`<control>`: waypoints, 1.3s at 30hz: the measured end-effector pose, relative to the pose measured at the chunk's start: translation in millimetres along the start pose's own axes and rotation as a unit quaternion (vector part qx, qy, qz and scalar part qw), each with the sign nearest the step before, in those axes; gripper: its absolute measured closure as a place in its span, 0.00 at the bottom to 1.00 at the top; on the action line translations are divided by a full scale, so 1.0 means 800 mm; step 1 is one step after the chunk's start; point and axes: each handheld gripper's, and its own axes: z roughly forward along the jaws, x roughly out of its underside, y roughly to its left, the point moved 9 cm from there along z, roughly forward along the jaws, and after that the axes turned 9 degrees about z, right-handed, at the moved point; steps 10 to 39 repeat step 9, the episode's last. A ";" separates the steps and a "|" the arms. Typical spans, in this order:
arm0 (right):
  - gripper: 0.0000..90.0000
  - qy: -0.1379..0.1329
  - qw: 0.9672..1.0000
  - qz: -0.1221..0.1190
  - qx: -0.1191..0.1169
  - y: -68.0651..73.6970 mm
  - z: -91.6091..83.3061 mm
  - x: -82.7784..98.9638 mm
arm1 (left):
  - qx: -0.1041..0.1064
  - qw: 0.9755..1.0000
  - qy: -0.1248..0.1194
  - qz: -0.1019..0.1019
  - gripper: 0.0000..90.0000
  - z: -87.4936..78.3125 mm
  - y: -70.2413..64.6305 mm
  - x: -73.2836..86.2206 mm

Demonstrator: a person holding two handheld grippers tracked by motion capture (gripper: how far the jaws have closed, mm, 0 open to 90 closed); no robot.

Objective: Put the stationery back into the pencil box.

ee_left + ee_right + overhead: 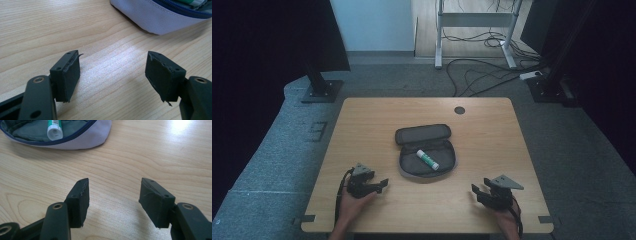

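Wooden table [492,135] holds an open pencil case [427,162] with a glue stick [427,159]; left gripper [382,184] and right gripper [476,192] rest apart, empty.

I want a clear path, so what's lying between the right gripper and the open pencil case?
Nothing: between the right gripper and the pencil case there is bare wooden table, as the right gripper view shows and the high view confirms.

High view: I look down and forward over the whole table [492,130] | gripper views: low, close to the wood | shared: open pouch [426,150], near edge.
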 end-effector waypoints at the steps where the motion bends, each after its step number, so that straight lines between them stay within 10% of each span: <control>1: 0.45 0.000 1.000 0.000 0.000 0.000 0.000 0.000 | -0.001 1.000 0.001 0.001 0.32 0.000 0.000 0.000; 39: 0.41 0.012 1.000 0.007 0.001 -0.002 0.003 0.001 | -0.002 1.000 -0.001 0.004 0.31 0.001 -0.001 0.000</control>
